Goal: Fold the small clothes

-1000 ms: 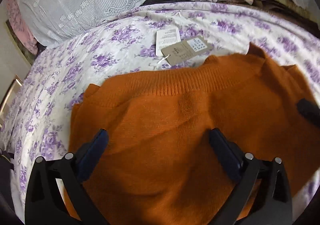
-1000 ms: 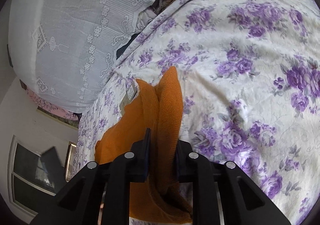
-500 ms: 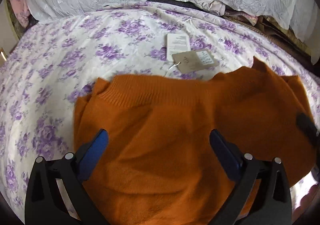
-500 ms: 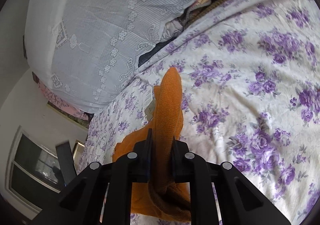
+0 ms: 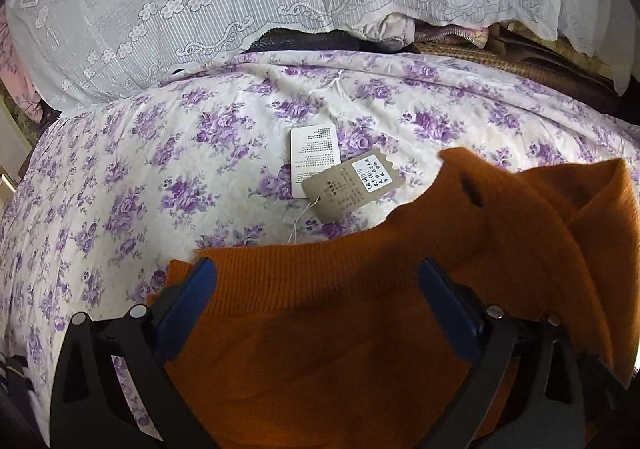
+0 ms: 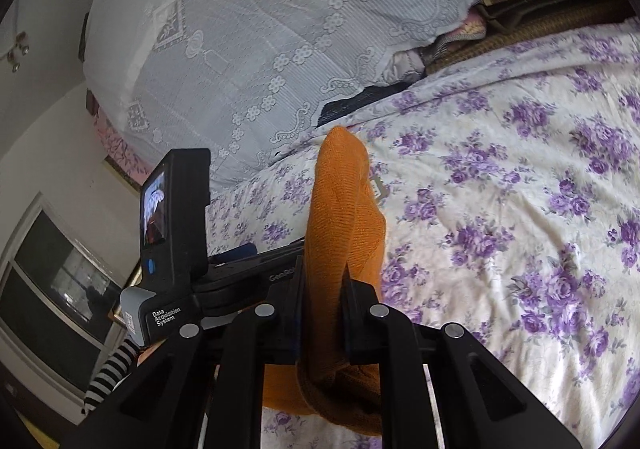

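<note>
Sweater (image 5: 360, 329) on bed (image 5: 160, 189), near its middle; one side raised off sheet, judged mid-fold. Right gripper (image 6: 322, 289) fingers clamped on bunched knit edge, carrying that side over body. Left gripper (image 5: 316, 289) fingers wide apart above ribbed hem, gripping nothing; likely hovering clear of incoming flap. Tags (image 5: 344, 177) lie on sheet just beyond hem, strung to sweater. Lace cover (image 5: 240, 9) along bed's far edge.

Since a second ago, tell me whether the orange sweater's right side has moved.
Yes. The right gripper has lifted the orange sweater edge up off the floral sheet, toward the lace cover.
</note>
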